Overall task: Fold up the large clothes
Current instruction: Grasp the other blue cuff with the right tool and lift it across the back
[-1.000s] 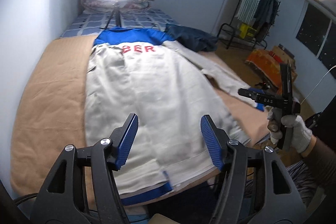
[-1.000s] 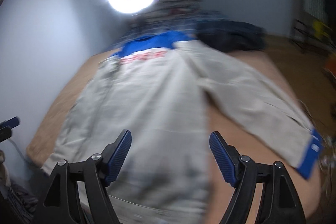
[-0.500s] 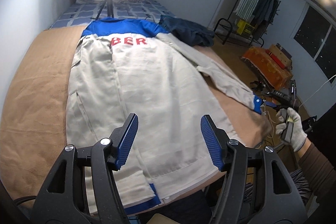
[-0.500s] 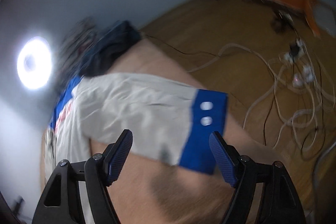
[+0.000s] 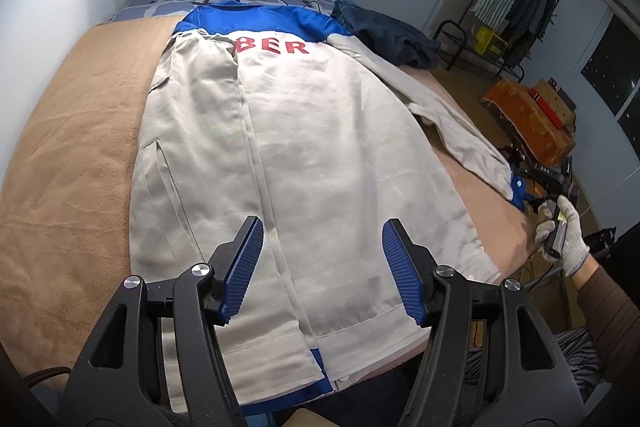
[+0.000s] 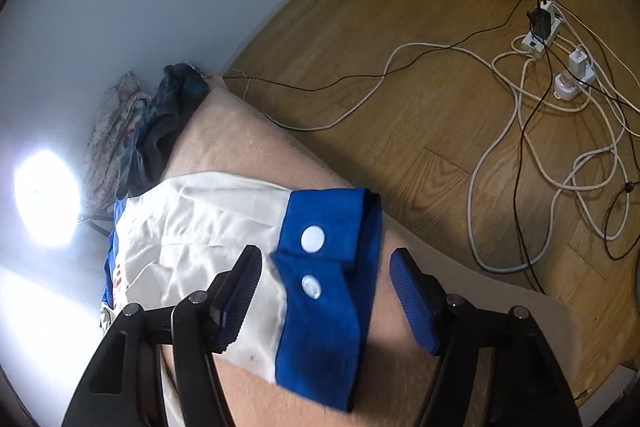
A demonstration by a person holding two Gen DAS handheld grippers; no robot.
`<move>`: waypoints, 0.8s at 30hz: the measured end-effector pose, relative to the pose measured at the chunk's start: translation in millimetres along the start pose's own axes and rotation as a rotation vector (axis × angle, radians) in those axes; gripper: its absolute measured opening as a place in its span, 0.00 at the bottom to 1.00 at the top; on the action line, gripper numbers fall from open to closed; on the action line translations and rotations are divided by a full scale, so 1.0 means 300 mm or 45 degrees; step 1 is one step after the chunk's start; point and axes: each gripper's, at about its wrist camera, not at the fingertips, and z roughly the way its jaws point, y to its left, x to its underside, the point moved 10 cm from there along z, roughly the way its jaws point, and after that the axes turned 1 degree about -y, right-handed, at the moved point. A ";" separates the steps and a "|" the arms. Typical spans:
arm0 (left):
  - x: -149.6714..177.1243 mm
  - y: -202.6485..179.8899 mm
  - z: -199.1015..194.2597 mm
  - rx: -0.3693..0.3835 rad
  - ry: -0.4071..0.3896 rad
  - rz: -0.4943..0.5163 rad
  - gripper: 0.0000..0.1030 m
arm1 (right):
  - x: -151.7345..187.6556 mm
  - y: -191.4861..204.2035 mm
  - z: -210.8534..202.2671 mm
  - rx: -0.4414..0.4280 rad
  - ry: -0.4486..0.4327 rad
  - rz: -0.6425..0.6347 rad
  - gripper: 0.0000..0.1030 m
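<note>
A bed (image 5: 60, 163) under a tan blanket carries the spread jacket (image 5: 304, 147) and dark clothing (image 5: 392, 35).

Cables (image 6: 520, 131) clutter floor (bedside).

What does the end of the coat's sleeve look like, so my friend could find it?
Find the big beige coat spread on the tan blanket. Follow its long sleeve out to the bed's edge, where the right claw hangs open. The cuff is bright blue with two white snap buttons, unlike the plain beige cloth beside it.
</note>
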 end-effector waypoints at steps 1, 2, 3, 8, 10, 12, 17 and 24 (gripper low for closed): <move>0.006 -0.004 0.007 -0.004 0.007 0.010 0.62 | -0.002 -0.001 0.006 0.007 -0.007 -0.009 0.60; 0.011 -0.006 0.014 -0.006 0.014 0.017 0.62 | -0.007 0.000 0.010 0.014 -0.020 -0.027 0.55; 0.015 -0.009 0.019 -0.006 0.022 0.021 0.62 | -0.009 0.006 0.012 0.021 -0.031 -0.049 0.43; 0.018 -0.018 0.028 -0.002 0.029 0.031 0.62 | -0.004 0.064 -0.024 0.064 -0.079 -0.210 0.05; 0.014 -0.022 0.026 0.002 0.027 0.034 0.62 | 0.001 0.107 -0.058 0.110 -0.113 -0.319 0.05; 0.010 -0.030 0.021 0.005 0.020 0.041 0.62 | 0.011 0.160 -0.098 0.141 -0.145 -0.409 0.04; 0.002 -0.057 0.004 0.022 0.003 0.062 0.62 | 0.064 0.312 -0.221 0.155 -0.228 -0.598 0.04; 0.001 -0.056 -0.032 0.026 -0.023 0.061 0.62 | 0.226 0.548 -0.374 0.021 -0.283 -0.798 0.03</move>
